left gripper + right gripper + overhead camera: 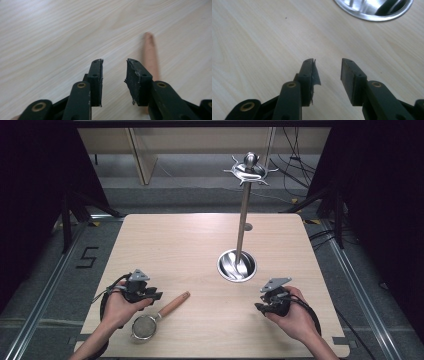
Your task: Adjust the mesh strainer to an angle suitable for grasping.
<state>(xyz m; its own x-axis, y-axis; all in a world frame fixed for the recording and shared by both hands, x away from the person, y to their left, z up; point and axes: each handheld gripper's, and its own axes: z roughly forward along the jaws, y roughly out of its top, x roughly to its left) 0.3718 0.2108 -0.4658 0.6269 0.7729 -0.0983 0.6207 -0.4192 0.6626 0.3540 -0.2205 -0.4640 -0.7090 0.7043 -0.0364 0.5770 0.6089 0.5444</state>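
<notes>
Both grippers are hovering near the worktop's (165, 240) front edge — the left gripper (113, 75) and right gripper (328, 73) each keeping fingers narrowly parted, gripping nothing. A wooden-handled strainer (155, 317) is lying beside the left gripper; a steel stand (238, 264) is rising right of centre.

Lab: black curtains (30, 195), floor rails (45, 290), cables (295, 165).
</notes>
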